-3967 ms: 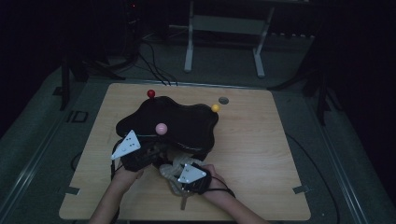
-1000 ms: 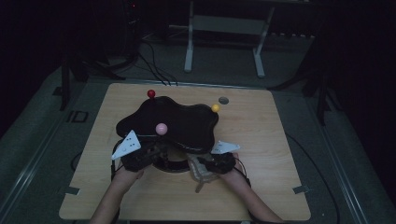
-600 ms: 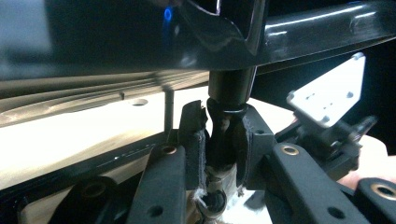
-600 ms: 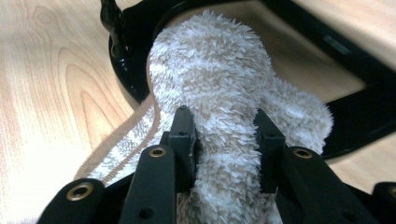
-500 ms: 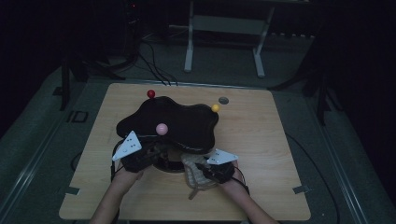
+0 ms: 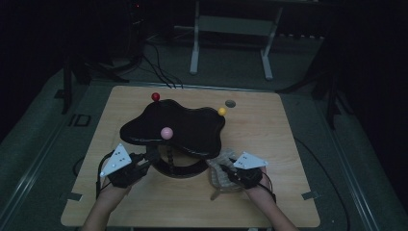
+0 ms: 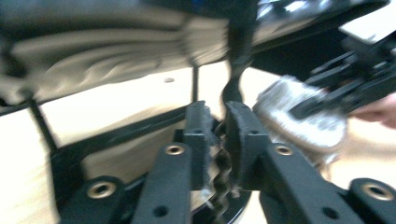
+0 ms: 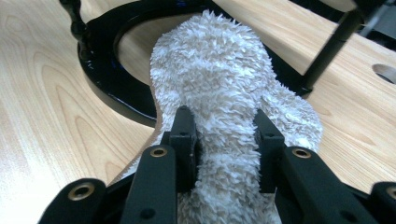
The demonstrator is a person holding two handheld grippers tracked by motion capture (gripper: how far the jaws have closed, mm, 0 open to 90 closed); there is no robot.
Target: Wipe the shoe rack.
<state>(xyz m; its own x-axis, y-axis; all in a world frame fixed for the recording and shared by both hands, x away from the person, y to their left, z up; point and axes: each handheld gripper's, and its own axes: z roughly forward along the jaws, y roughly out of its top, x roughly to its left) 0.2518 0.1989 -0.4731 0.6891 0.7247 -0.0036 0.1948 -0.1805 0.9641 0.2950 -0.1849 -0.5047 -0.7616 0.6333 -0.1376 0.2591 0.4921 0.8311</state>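
1. The right gripper (image 6: 230, 172) is clenched on a fluffy white cloth (image 8: 224, 107), its two pads pressing into the pile from either side in the right gripper view.
2. In the high view the cloth (image 6: 220, 175) sits at about 5 o'clock on the wooden table (image 6: 269, 144), just beside the black stand (image 6: 175, 127) on its near right.
3. The cloth's long axis follows the jaws: in the right gripper view it stretches from 6 o'clock up towards 12 o'clock, its far rounded end lying over the stand's ring-shaped base (image 8: 107, 88).
4. The left gripper (image 7: 218, 140) is clenched on a thin twisted black post (image 7: 223, 170) of the stand, which runs upright between the pads; its jaws have just been closing.
5. In the high view that left gripper (image 6: 144, 163) is at about 7 o'clock, pointing towards 3 o'clock at the stand's base.
6. On the stand, a pink ball (image 6: 166, 133) sits near the middle of the dark top, a red ball (image 6: 155, 96) at 12 o'clock and a yellow ball (image 6: 222, 111) at 2 o'clock.
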